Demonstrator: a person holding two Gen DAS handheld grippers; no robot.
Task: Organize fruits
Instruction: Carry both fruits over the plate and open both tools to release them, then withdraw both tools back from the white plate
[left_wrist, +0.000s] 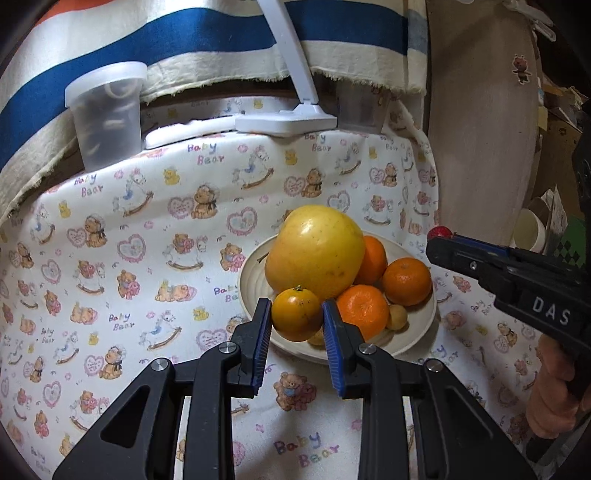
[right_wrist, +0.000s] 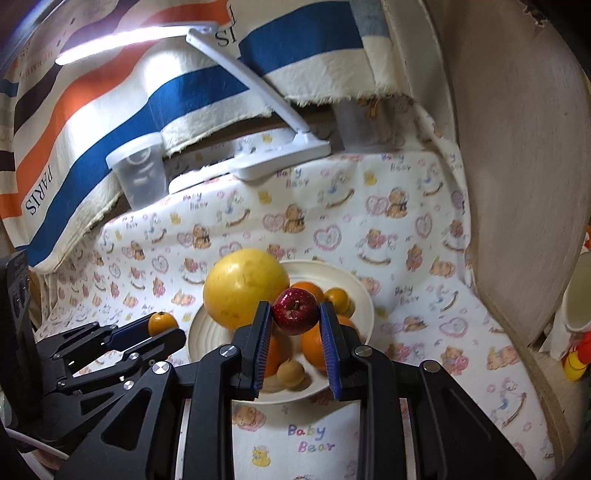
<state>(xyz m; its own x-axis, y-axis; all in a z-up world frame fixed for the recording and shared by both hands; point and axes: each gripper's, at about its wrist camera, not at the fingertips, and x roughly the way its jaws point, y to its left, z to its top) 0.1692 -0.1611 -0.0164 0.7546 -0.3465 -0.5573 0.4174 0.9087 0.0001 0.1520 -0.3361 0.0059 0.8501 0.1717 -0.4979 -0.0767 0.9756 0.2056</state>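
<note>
Bench (left_wrist: 155, 236) under a teddy-bear print cloth, striped fabric (left_wrist: 184, 40) hanging at the back. White desk lamp (left_wrist: 291, 122) and clear plastic tub (left_wrist: 107, 110) stand behind the bowl, at the back edge. Cream bowl (left_wrist: 424, 321) sits mid-bench, holding a big yellow grapefruit (left_wrist: 314, 251), several oranges (left_wrist: 406, 280) and small brown fruits (right_wrist: 291, 373).

Left hand-held gripper (left_wrist: 297, 314) tilts downward at the near rim of the bowl, clamped on a small yellow-orange citrus (left_wrist: 297, 312), fruit pinched between the blue pads (left_wrist: 332, 332) just in front of the grapefruit.

Right hand-held gripper (right_wrist: 295, 314) comes in from the bowl's right side, also angled down, clamped on a small red apple (right_wrist: 295, 310) held above the oranges in the bowl. Person's hand (left_wrist: 554, 391) wraps its grip, to the right of the bowl in the left wrist view.
</note>
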